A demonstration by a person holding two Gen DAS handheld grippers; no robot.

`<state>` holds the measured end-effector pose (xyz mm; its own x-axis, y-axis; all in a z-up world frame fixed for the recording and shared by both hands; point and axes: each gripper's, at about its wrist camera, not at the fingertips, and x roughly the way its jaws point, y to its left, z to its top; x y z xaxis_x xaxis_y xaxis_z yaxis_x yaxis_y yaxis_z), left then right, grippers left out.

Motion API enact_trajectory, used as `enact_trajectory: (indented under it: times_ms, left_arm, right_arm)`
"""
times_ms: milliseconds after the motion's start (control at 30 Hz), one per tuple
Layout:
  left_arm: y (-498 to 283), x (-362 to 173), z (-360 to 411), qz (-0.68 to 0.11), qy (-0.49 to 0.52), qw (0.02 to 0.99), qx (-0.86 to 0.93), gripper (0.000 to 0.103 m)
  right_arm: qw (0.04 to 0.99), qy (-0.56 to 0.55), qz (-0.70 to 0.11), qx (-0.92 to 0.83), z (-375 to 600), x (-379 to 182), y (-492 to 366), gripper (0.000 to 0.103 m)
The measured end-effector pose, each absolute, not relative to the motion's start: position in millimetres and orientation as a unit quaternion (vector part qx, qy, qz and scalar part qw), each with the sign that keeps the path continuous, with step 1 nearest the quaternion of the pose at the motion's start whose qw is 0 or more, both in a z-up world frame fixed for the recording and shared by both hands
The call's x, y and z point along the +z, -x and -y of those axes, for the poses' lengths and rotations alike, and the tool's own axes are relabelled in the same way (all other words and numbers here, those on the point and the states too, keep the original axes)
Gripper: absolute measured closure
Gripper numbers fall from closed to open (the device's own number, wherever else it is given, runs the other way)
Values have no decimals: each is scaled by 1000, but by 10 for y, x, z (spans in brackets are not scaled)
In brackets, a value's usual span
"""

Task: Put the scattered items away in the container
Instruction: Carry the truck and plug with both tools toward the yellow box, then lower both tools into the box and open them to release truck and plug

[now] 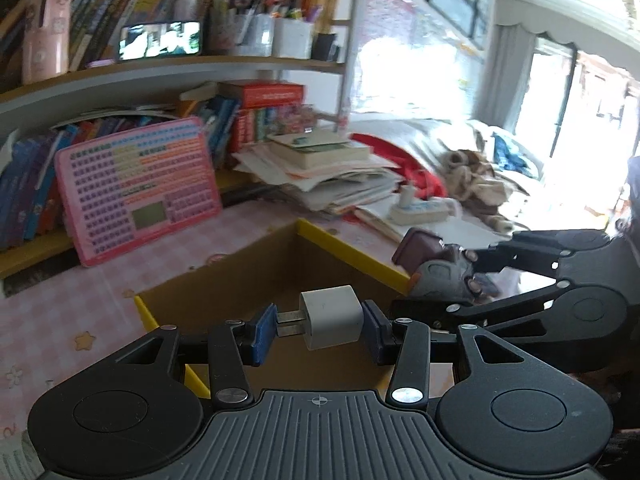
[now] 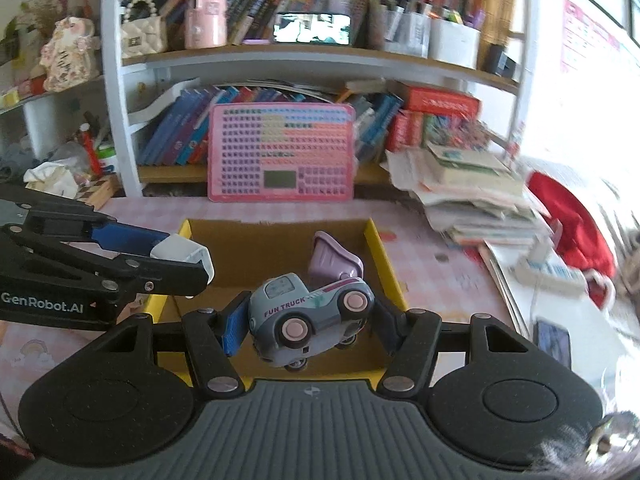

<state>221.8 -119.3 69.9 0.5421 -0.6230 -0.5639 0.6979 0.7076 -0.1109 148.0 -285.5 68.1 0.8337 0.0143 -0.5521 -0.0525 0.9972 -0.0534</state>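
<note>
A: What does each claw carry?

B: The left gripper [image 1: 320, 326] is clamped on a white plug adapter [image 1: 331, 321], its metal prongs pointing toward the left blue pad. The right gripper [image 2: 306, 320] is closed on a toy truck [image 2: 310, 316], grey-blue with pink wheels and "FUN TRUCK" on its side, tilted, with its purple tipper bed raised behind it.

A: And the container?

B: A cardboard box [image 2: 386, 268] with yellow edges, open at the top, sits on the pink checked table cover [image 1: 60, 308]. Both held items hang over its opening. I cannot make out anything lying inside.

A: Do the two claws crowd each other?

B: They are close. In the right wrist view the left gripper reaches in from the left over the box's near left corner, just beside the truck but apart from it. In the left wrist view the truck [image 1: 444, 276] shows at the right, over the box's yellow right rim.

A: What surrounds the box?

B: Behind it a pink button board [image 2: 281, 152] leans against rows of books on the lower shelf. To the right, near the box's far corner, is a sagging stack of papers and books [image 2: 476, 196], then a red cloth [image 2: 576, 220]. A phone [image 2: 554, 342] lies flat at the right. On the upper shelf a lit screen [image 2: 312, 28] stands among books and pen holders.
</note>
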Motion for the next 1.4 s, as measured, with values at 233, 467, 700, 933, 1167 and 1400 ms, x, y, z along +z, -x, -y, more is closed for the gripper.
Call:
enact_trajectory:
  times_ms: [233,467,700,933,1167,1400]
  left_arm:
    - [-2534,630,1451,-304,-86,895,-315,59]
    - [-2813,356,1721,-334,-131,894,-270,59]
    - [-3031,-41,1967,-375,-193,871,-253,59]
    - [-3146,-221,2104,-401,-214,853,-257,59]
    - [-3177,-300,2123,-415,-218,846,-253,59]
    - [-3164,-267,2120,-410,-214,851,-248,48]
  right_arm:
    - [943,115,-299,91,2932,544,-2125,43]
    - [908,209,-330,151,2954,241,-2741,43]
    - [830,344,-379,221,2726,-212,-3045,43]
    - [777,406,-404,261,2574,-555,-3151,43]
    - [767,402,-416,277,2596,-617,-3176,42]
    - [769,398,-411,285,2617,-602,-3156,33]
